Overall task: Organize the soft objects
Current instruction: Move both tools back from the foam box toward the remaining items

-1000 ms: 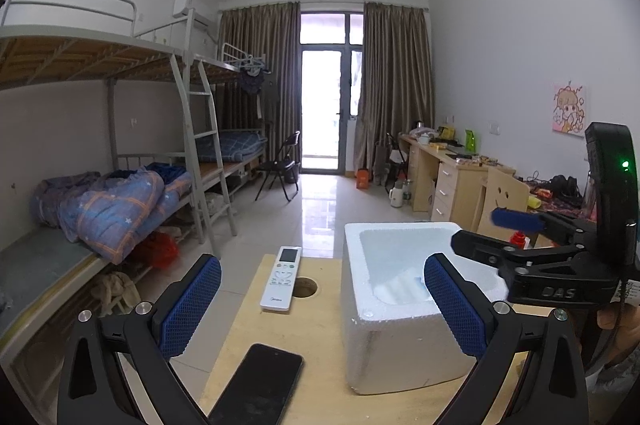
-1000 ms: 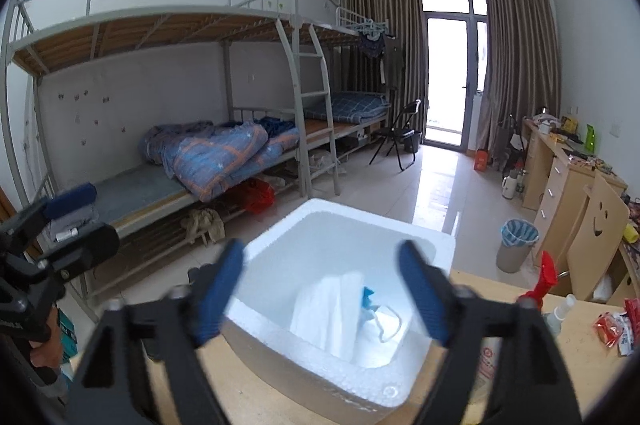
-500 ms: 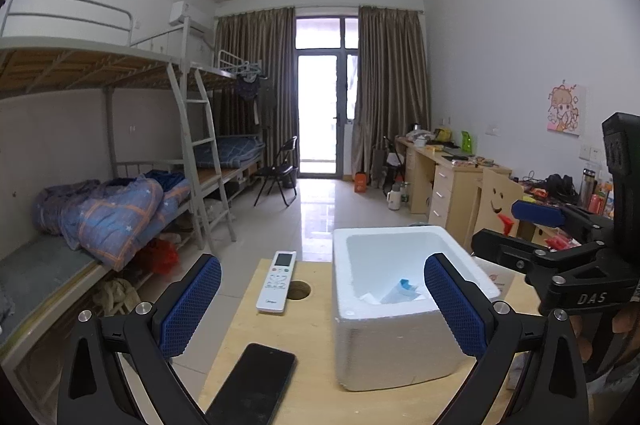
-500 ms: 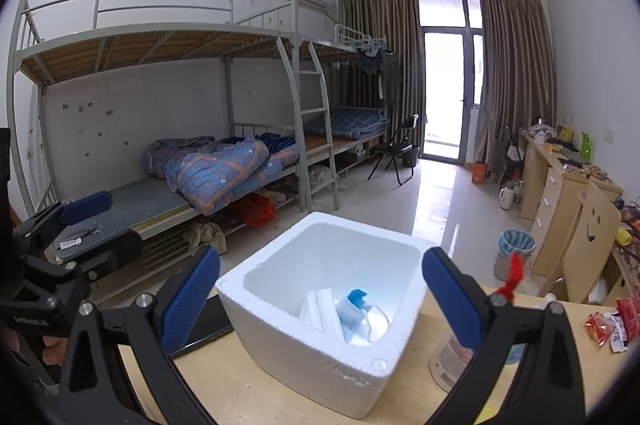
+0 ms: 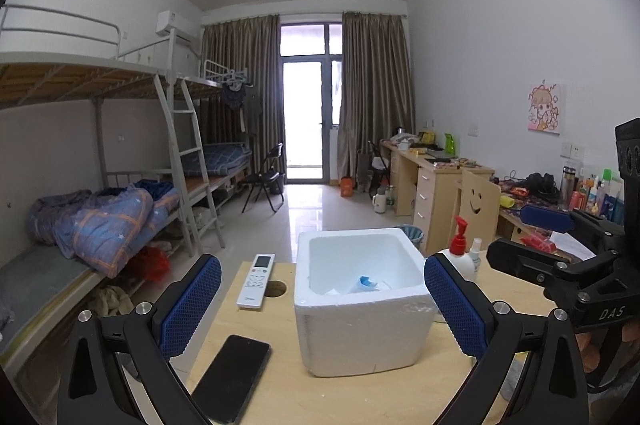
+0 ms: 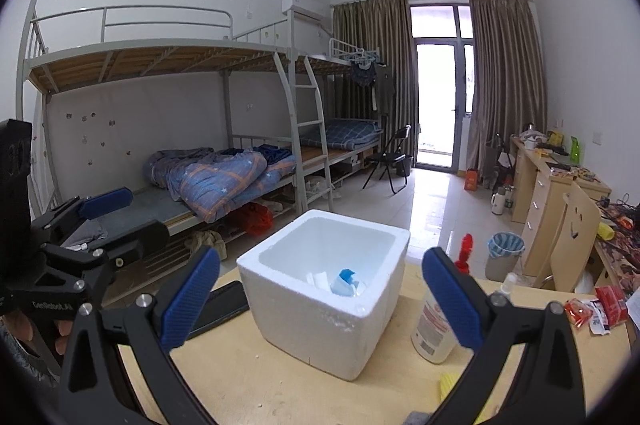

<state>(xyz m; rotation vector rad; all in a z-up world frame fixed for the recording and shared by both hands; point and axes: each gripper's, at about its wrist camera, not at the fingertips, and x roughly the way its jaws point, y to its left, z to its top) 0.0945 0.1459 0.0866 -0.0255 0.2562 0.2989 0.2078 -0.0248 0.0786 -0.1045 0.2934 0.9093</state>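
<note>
While both tools gape empty, foam box (image 6: 320, 289) sits beyond them.

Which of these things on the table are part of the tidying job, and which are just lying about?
Part of the job:
- white foam box
- soft white and blue items inside it
- left gripper and right gripper, both open and empty

Just lying about:
- remote control
- black phone
- pump bottle
- snack wrappers
</note>
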